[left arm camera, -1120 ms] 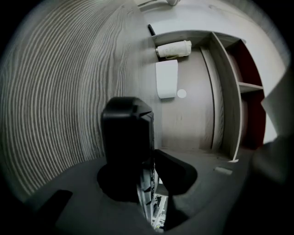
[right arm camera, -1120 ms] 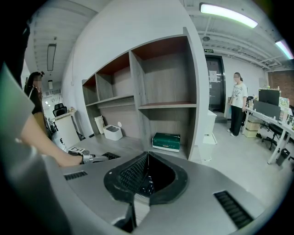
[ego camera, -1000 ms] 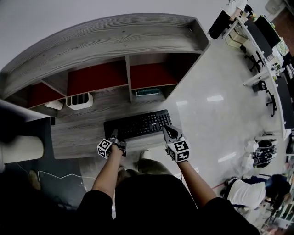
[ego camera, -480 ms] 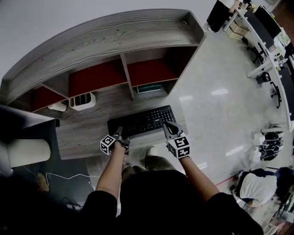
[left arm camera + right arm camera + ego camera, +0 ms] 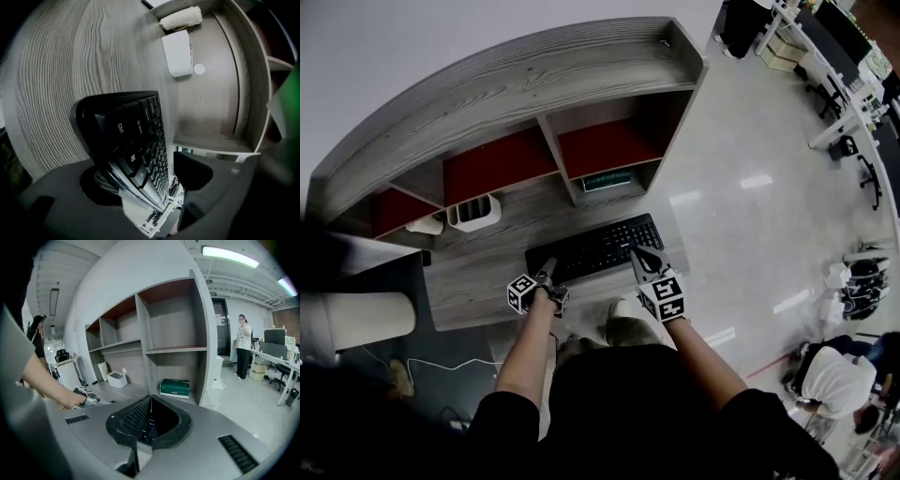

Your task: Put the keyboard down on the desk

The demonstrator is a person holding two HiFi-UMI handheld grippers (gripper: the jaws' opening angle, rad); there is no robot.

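Since a second ago the scene has drifted a little in the head view; the keyboard (image 5: 598, 247) and both grippers are at the front edge as before. The keyboard, a flat black slab of low square keys, lies on the desk (image 5: 478, 272) of pale grey, streaky wood grain. The left gripper (image 5: 546, 274) is opening its jaws around the keyboard's left end, one ribbed pad near the underside, the other clear of the keys. The right gripper (image 5: 637, 255) is clamped on the right end. Behind is a curved shelf unit (image 5: 516, 84) with red-backed compartments.
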